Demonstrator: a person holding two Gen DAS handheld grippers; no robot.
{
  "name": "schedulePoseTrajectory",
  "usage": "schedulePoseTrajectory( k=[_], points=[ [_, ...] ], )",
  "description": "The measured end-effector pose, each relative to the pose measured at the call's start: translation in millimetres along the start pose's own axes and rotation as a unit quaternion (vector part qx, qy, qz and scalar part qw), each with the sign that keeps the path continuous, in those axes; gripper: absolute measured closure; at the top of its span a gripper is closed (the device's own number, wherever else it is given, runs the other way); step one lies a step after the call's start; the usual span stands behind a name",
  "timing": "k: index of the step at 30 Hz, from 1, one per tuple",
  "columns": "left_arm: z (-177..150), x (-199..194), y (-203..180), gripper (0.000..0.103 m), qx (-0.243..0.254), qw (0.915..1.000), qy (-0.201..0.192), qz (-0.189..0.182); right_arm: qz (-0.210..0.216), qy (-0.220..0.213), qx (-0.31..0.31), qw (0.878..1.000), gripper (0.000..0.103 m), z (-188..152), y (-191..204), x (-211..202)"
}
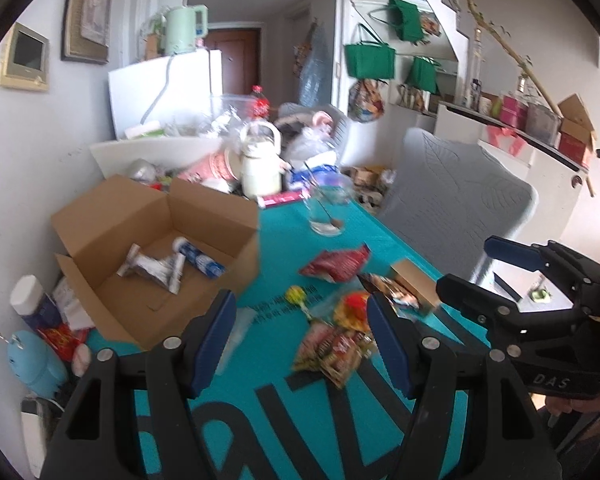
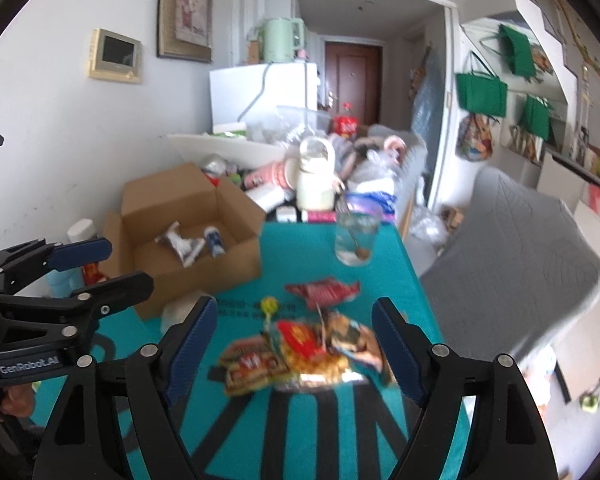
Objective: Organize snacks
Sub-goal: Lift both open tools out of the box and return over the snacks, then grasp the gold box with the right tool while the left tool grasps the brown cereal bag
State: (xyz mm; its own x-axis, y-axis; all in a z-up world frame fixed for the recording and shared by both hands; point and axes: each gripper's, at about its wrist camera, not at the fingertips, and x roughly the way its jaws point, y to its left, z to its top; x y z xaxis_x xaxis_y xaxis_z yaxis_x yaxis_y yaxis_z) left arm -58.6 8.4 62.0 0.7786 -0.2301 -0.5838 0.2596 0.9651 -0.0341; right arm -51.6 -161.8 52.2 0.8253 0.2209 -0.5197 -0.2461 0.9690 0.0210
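The tabletop [image 1: 276, 240] wears a teal cloth with big dark letters. On it stand an open cardboard box [image 1: 156, 248] at its left and a drinking glass [image 1: 327, 212] farther back, while loose snack packets [image 1: 336, 266] lie near the middle beside a lollipop [image 1: 296, 294].

Both grippers hang side by side, level and pointing forward. The left gripper [image 1: 302, 334] has its jaws spread wide, nothing between the blue pads [image 1: 216, 340]. The right gripper [image 2: 294, 350] matches it, jaws spread just as wide and holding nothing. From the left wrist, the right gripper [image 1: 482, 266] shows at the right edge, near and a little ahead, jaws parted. A bit of the person's hand [image 1: 576, 404] wraps its handle underneath.
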Motion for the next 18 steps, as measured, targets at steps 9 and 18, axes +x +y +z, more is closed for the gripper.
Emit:
schedulePoseTrajectory(
  k=[9,18],
  points=[
    [-29.7,34.2,-12.5,0.036,-0.009,0.9979,0.038,-0.053,0.0,0.047,0.019,0.999,0.023,-41.0,-22.4,17.1],
    [-44.6,78.2,-13.7,0.036,-0.015,0.9943,0.073,-0.076,0.017,0.078,0.029,0.996,0.023,-64.8,-36.4,42.2]
  ],
)
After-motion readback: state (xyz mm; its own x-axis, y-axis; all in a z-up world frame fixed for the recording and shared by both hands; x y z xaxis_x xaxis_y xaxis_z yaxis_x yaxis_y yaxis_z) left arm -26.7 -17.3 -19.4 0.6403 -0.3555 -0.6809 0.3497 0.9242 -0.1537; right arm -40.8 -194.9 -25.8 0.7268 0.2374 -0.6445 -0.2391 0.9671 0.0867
